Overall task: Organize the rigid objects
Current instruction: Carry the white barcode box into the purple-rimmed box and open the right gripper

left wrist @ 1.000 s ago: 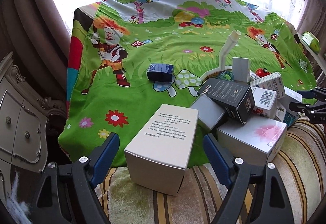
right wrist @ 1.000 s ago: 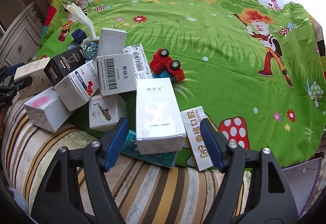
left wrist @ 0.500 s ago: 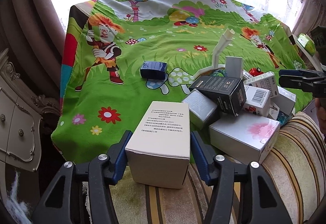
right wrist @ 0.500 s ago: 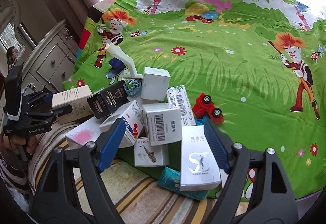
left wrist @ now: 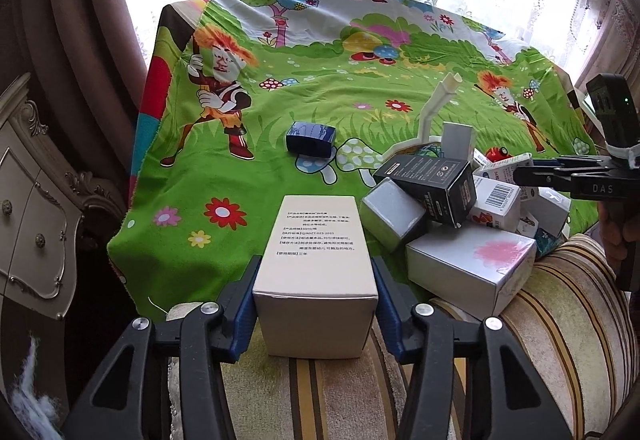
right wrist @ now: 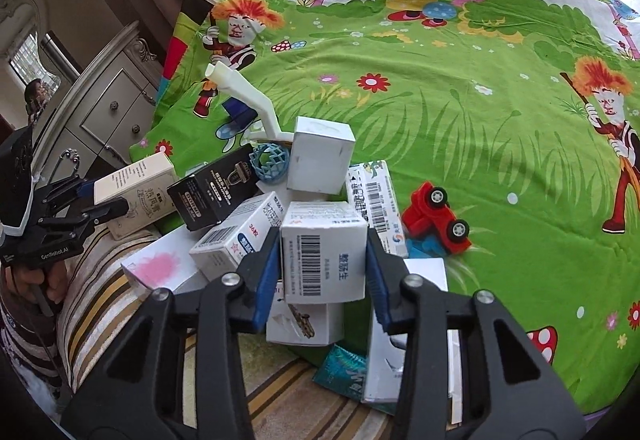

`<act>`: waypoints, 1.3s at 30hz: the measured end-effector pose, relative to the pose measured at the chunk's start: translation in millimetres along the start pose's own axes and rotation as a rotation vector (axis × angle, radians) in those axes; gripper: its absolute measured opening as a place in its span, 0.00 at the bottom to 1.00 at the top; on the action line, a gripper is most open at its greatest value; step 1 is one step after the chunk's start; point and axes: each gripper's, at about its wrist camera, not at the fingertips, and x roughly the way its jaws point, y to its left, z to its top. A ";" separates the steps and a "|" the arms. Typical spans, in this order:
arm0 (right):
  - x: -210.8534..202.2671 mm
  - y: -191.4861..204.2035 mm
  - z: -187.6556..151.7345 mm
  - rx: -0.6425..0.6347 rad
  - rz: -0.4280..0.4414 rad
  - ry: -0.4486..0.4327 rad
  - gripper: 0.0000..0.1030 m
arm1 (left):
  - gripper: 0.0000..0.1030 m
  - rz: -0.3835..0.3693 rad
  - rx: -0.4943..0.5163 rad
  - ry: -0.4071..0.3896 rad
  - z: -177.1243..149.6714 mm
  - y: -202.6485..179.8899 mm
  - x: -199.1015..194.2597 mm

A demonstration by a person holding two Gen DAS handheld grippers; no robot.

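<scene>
One beige box [left wrist: 316,260] inside left gripper [left wrist: 316,304].

Heaped at the cloth's [right wrist: 460,112] near edge: boxes [right wrist: 320,160] (car [right wrist: 434,218] just right); alone toward the left edge, a case [left wrist: 311,137].

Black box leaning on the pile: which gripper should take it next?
Neither is free. If one must, the left: once its cream box is set down, the left gripper sits nearer the black box. The right gripper brackets the barcode box.
</scene>
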 end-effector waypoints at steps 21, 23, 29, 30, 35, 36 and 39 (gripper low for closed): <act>-137.1 0.1 -71.4 0.117 -0.165 -0.327 0.43 | 0.50 -0.081 0.007 -0.223 -8.9 -63.8 -88.9; -153.0 -6.7 -89.2 0.148 -0.208 -0.341 0.43 | 0.50 -0.131 0.042 -0.229 -8.1 -84.0 -90.6; -188.5 -35.3 -145.1 0.260 -0.342 -0.344 0.43 | 0.50 -0.298 0.150 -0.208 -9.6 -152.5 -90.0; -193.4 -40.8 -154.4 0.283 -0.362 -0.342 0.43 | 0.50 -0.319 0.169 -0.202 -10.2 -163.7 -89.7; -213.0 -66.9 -200.8 0.391 -0.472 -0.307 0.43 | 0.50 -0.420 0.251 -0.168 -12.3 -217.3 -87.8; -215.5 -70.7 -208.3 0.404 -0.492 -0.297 0.43 | 0.50 -0.440 0.266 -0.158 -12.7 -227.7 -86.7; -221.5 -80.3 -226.9 0.439 -0.542 -0.281 0.43 | 0.50 -0.486 0.315 -0.127 -16.5 -258.4 -83.5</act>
